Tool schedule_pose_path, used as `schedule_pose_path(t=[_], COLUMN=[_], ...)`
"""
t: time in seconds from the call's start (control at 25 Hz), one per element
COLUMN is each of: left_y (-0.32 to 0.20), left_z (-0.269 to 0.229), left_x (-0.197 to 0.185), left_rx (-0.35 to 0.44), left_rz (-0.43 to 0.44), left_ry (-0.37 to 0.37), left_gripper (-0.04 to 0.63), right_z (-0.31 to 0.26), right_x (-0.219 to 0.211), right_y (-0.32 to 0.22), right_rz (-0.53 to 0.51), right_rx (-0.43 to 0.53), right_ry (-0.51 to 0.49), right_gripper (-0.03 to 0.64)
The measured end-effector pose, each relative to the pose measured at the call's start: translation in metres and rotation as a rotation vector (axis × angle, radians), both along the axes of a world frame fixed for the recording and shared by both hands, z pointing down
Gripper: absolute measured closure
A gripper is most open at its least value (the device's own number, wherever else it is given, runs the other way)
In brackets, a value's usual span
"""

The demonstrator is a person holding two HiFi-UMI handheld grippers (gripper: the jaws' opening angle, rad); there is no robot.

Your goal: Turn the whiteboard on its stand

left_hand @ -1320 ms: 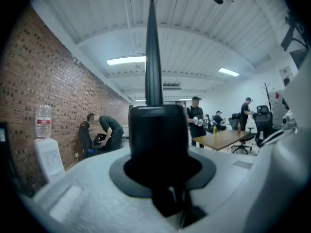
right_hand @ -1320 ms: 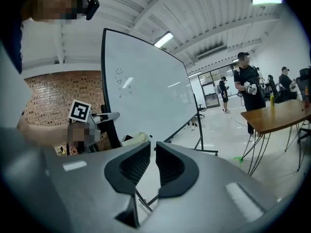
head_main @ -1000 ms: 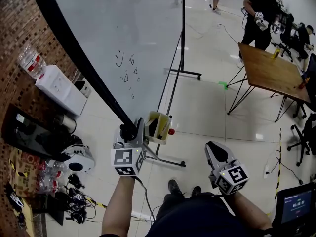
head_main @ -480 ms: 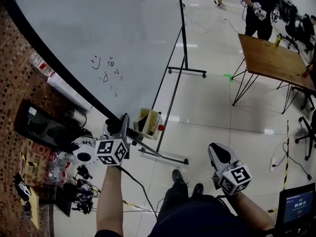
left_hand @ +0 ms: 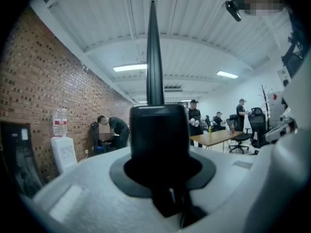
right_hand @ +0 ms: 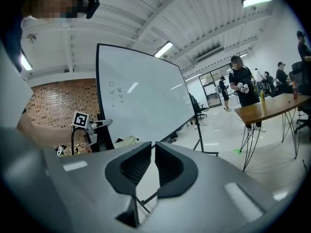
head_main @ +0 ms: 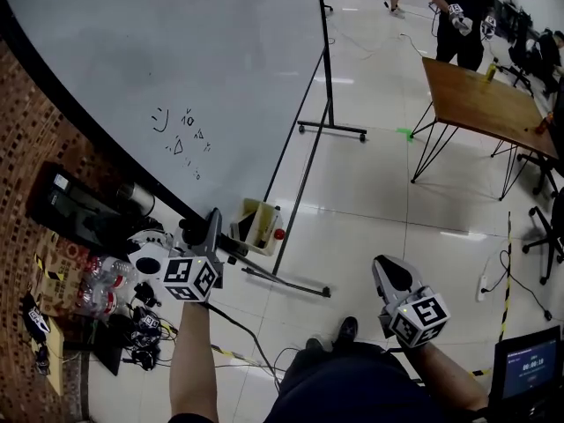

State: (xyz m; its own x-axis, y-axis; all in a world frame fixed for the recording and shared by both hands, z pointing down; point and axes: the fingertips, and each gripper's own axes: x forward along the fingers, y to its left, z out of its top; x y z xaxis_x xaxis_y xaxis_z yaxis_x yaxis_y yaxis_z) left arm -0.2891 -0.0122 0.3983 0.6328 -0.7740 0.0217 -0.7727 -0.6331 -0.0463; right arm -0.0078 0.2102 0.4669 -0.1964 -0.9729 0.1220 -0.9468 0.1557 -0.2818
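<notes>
The big whiteboard [head_main: 194, 69] on its black wheeled stand [head_main: 300, 201] fills the upper left of the head view, with small scribbles on its face. My left gripper [head_main: 204, 234] is shut on the board's black frame at its lower corner. In the left gripper view the frame's edge [left_hand: 154, 57] rises straight up from between the jaws of the left gripper [left_hand: 160, 178]. My right gripper [head_main: 392, 276] hangs apart at the lower right, jaws nearly together and holding nothing. In the right gripper view, the right gripper [right_hand: 152, 166] faces the whiteboard [right_hand: 141, 96].
A brick wall [head_main: 26, 130] with a black case [head_main: 75, 214], water bottles [head_main: 97, 293] and cables lies at the left. A yellow tray [head_main: 256, 223] hangs on the stand. A wooden table [head_main: 480, 104], a person [head_main: 458, 7] and an office chair [head_main: 546, 236] are at the right.
My left gripper has moved left and down in the head view with the board's corner, and the board has swung so that more of its face shows. The right gripper barely shifted.
</notes>
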Motion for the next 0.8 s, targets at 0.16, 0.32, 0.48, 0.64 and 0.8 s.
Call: schedule_pose_path(t=[0.16,0.32,0.48,0.64,0.8], left_y=[0.033,0.061,0.076,0.093,0.119], left_z=[0.006,0.002,-0.010,-0.008,0.001], left_x=[-0.018,-0.026,-0.024,-0.029,-0.045], left_rx=[0.012,0.028,0.029,0.013,0.007], left_rz=[0.004,0.026,0.027,0.014,0.008], left_ry=[0.023,0.032,0.029,0.024,0.020], left_gripper=[0.471,0.469,0.469,0.469,0.469], right_z=[0.006,0.005,-0.005,-0.016,-0.016], right_x=[-0.032,-0.068,-0.087,-0.095,-0.101], right_y=[0.014,0.027,0.030,0.042,0.063], right_rz=[-0.015,-0.035,-0.044,-0.034,-0.030], right_rx=[-0.014,-0.023,-0.033,-0.011,0.015], right_ry=[0.048,0.081,0.116,0.163,0.155], right_gripper=[0.587,0.588,0.588,0.588,0.588])
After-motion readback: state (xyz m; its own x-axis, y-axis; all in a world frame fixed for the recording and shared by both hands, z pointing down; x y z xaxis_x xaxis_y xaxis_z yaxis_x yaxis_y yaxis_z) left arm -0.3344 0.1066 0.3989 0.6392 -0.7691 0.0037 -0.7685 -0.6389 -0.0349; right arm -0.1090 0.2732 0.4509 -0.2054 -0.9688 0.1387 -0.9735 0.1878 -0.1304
